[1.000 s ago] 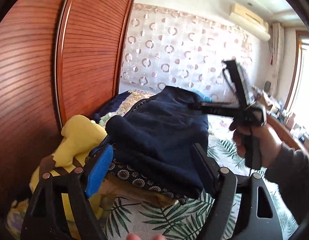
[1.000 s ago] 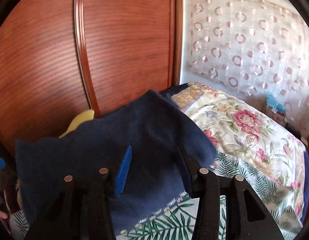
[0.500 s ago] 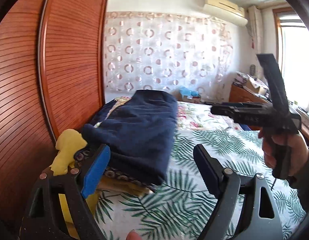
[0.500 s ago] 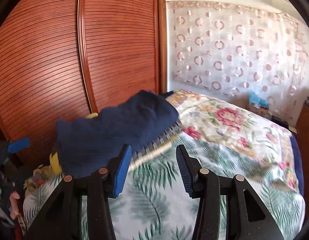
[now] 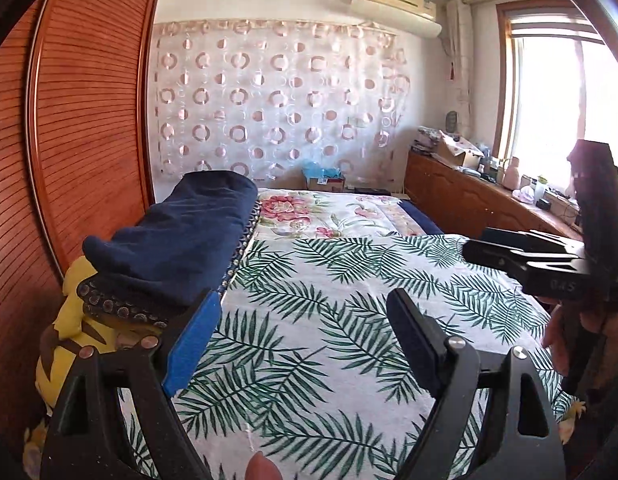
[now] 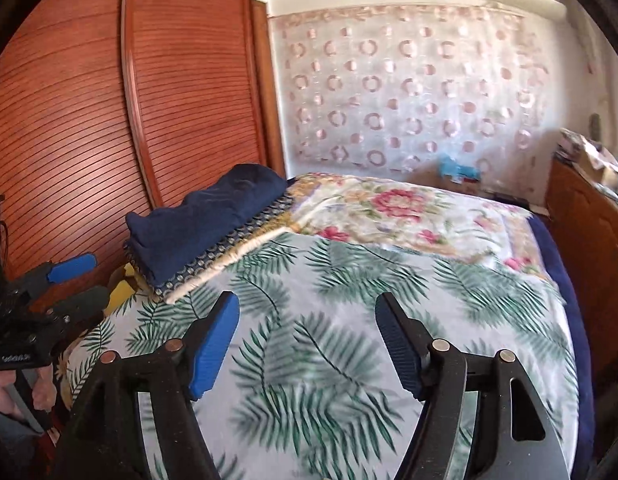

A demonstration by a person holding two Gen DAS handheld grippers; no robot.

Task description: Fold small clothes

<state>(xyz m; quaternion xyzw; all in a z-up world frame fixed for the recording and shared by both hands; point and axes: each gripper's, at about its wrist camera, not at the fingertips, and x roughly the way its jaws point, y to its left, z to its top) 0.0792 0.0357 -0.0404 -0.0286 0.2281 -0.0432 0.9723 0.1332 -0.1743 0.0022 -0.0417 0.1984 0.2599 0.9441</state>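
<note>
A bedroom: a bed [image 5: 341,300] under a palm-leaf sheet stands beside a slatted wooden wardrobe [image 5: 89,120], with a circle-patterned curtain [image 5: 277,108] on the far wall. The folded navy garment [image 5: 177,236] lies on a stack at the bed's left edge by the wardrobe, resting on a patterned cloth [image 6: 229,248] with a yellow item [image 5: 75,332] below it. The left gripper [image 5: 305,340] hovers just beside that stack with its fingers spread and empty, while the right gripper [image 6: 307,344], well apart over the bare sheet, has just been opening its fingers with nothing between them.
</note>
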